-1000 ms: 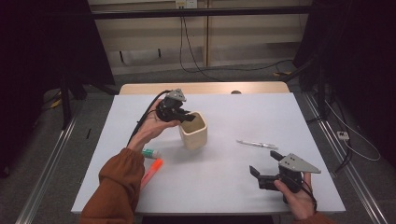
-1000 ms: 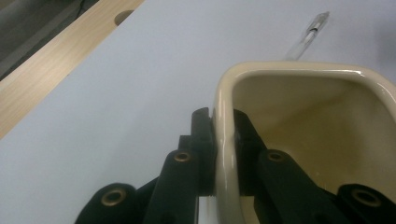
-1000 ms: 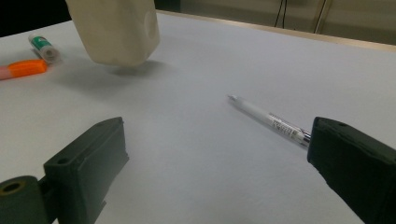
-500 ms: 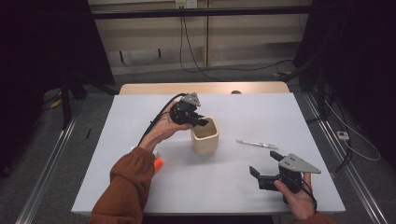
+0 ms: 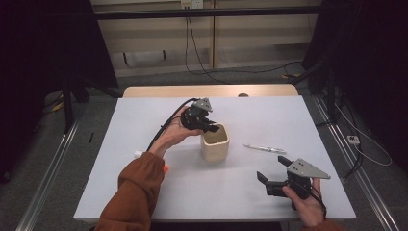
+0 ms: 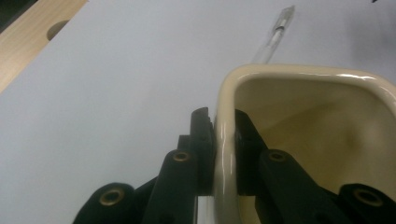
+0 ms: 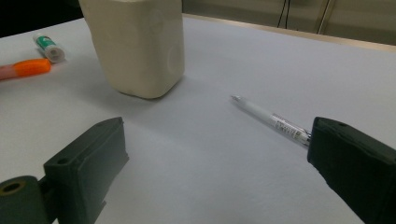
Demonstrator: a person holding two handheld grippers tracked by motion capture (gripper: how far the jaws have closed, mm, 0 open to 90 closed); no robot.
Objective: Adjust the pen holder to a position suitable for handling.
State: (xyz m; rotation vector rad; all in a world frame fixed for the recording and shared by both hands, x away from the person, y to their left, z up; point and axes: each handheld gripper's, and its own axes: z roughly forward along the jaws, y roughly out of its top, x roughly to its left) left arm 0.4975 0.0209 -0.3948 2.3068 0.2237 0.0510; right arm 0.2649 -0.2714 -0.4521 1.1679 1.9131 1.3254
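Left tool [image 5: 212,126] is clamping the cup [image 5: 215,143] rim on the worktop [image 5: 202,192]; right tool [image 5: 273,178] is resting wide open.

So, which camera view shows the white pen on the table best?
The right gripper view: the pen lies close, with its tip and printed label sharp, though the far end hides behind a jaw. The high view shows the whole pen, but small, right of the cream cup. The left gripper view shows one end past the cup's rim.

Lab: railed test table [image 5: 144,192], cables [image 5: 202,57]
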